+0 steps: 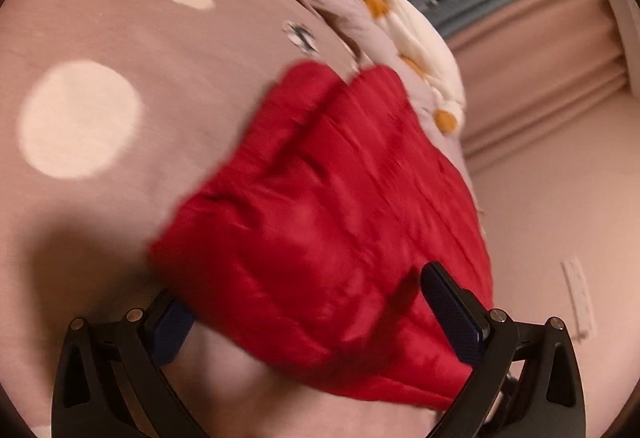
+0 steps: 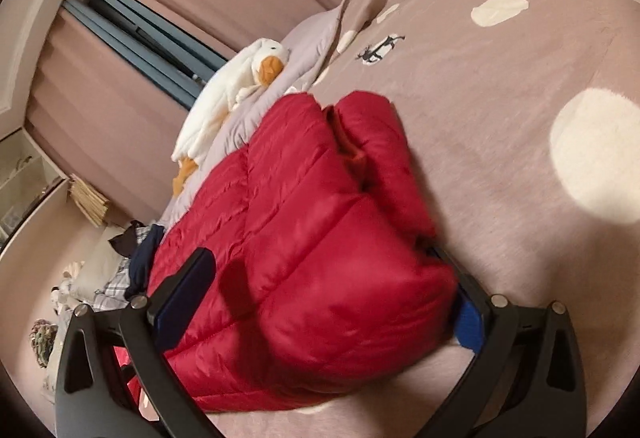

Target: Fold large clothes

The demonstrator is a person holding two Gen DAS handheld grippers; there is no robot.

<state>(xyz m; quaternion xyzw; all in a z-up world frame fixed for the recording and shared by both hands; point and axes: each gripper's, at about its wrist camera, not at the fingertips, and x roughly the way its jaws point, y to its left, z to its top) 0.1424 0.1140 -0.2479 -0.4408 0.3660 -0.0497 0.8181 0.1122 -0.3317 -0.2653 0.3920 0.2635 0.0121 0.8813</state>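
I have the jacket (image 1: 320, 205) between both tools on the bed (image 1: 100, 37), and the step in hand, as I judge it, is pressing the folded bundle into a tidy block. My left gripper (image 1: 320, 314) is spread wide, one finger tucked at the bundle's near edge and the other lying on top of the red fabric. My right gripper (image 2: 332, 302) is spread wide too, its fingers flanking the jacket on either side — whether either pad actually bites the cloth I can't say, since motion blur smears the edges.

To do this well I'd bring the two tools in evenly from opposite sides, so the puffy fill doesn't squirt out one end, then press down slowly to let trapped air escape. Slick quilted fabric like this likely springs back, so I'd hold the fold a moment before letting go.

The jacket is bright red, quilted in stitched channels, glossy and thick. It sits doubled over into a fat lump with a crease at its far end, near the plush duck (image 2: 224, 101) by the curtain (image 2: 100, 85) — well short of flat.
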